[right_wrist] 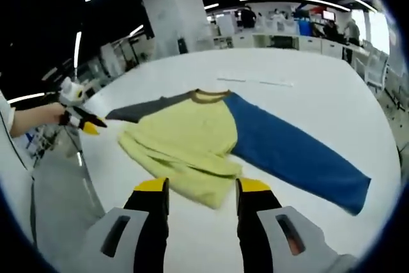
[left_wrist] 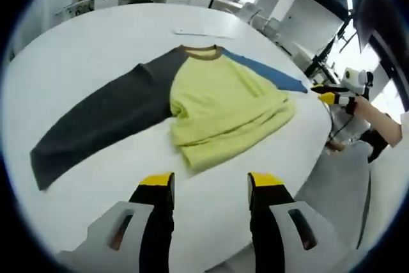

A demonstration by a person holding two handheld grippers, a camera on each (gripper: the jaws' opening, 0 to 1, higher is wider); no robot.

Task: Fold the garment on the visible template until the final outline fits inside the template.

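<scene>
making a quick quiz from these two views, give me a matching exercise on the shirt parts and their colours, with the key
Things:
1. long sleeve nearest the right gripper
2. long sleeve nearest the left gripper
3. shirt body
4. collar

Colours:
A. brown
B. dark grey
C. blue
D. yellow-green

Pairs: 1-C, 2-B, 3-D, 4-A

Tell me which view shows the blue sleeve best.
The right gripper view: the blue sleeve lies stretched out across the table, seen whole from shoulder to cuff. The left gripper view catches it only as a thin foreshortened strip beyond the yellow body of the shirt.
</scene>
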